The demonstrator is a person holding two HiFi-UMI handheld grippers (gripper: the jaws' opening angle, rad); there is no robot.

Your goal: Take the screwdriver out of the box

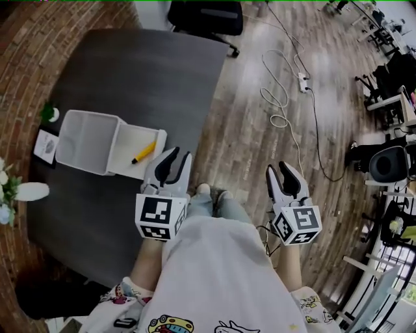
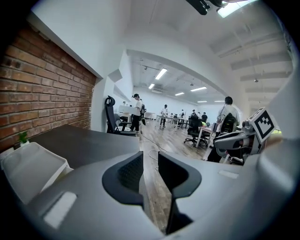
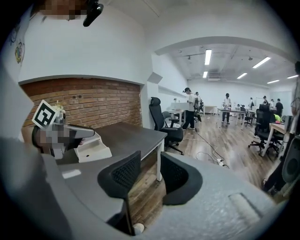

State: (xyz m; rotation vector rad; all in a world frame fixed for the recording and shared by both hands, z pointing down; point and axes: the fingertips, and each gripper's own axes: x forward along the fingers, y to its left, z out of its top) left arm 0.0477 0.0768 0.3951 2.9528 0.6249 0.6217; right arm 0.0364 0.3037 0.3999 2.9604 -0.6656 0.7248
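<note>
A white box (image 1: 88,142) lies open on the grey table (image 1: 130,71), its shallow half (image 1: 127,162) turned toward me. In that half lies a yellow screwdriver (image 1: 144,152) with a dark tip. My left gripper (image 1: 175,160) hovers over the table's near edge, just right of the box, open with nothing between its fingers. Off the table, my right gripper (image 1: 284,174) is over the wooden floor, open and empty. The left gripper view shows the left gripper (image 2: 150,164) and the box (image 2: 33,164) at lower left. The right gripper view shows the right gripper (image 3: 150,171) and the box (image 3: 91,147).
A small plant pot (image 1: 49,114), a card (image 1: 47,146) and a white vase (image 1: 29,192) stand by the brick wall. A black office chair (image 1: 208,16) sits behind the table. A power strip (image 1: 302,82) with a cable lies on the floor. Desks and chairs crowd the right.
</note>
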